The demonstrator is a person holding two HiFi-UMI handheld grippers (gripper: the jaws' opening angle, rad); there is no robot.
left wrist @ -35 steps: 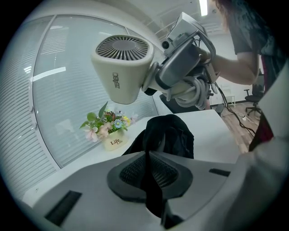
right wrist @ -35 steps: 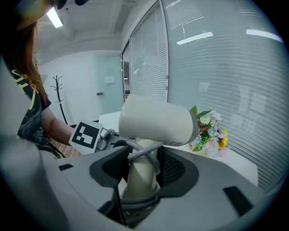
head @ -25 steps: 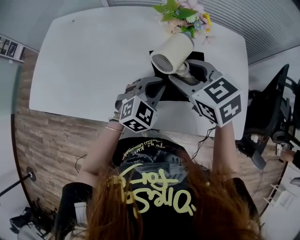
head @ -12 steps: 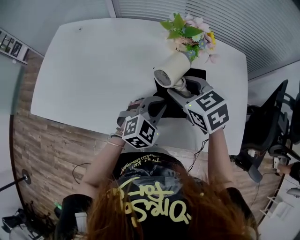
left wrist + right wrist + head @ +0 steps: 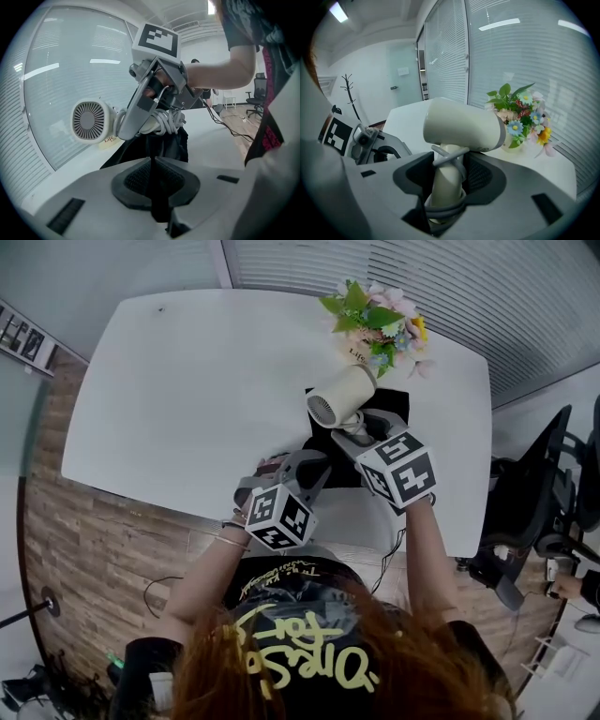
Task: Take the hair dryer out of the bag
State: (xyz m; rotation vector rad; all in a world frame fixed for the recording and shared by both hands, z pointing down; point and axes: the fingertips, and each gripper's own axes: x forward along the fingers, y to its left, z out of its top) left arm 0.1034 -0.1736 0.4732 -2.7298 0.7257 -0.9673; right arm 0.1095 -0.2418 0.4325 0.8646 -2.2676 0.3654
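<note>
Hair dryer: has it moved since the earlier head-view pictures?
Yes. The hair dryer has sunk toward the table, showing smaller against it, still near the flowers.

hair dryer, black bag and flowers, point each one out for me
hair dryer (image 5: 461, 126): right gripper view, on its cream barrel.
black bag (image 5: 140, 149): left gripper view, on its dark cloth.
flowers (image 5: 373, 320): head view, on the middle of the bunch.

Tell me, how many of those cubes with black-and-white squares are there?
2. One cube sits on the left gripper; the other is on the right gripper, which grips the hair dryer. None appears hidden.
</note>
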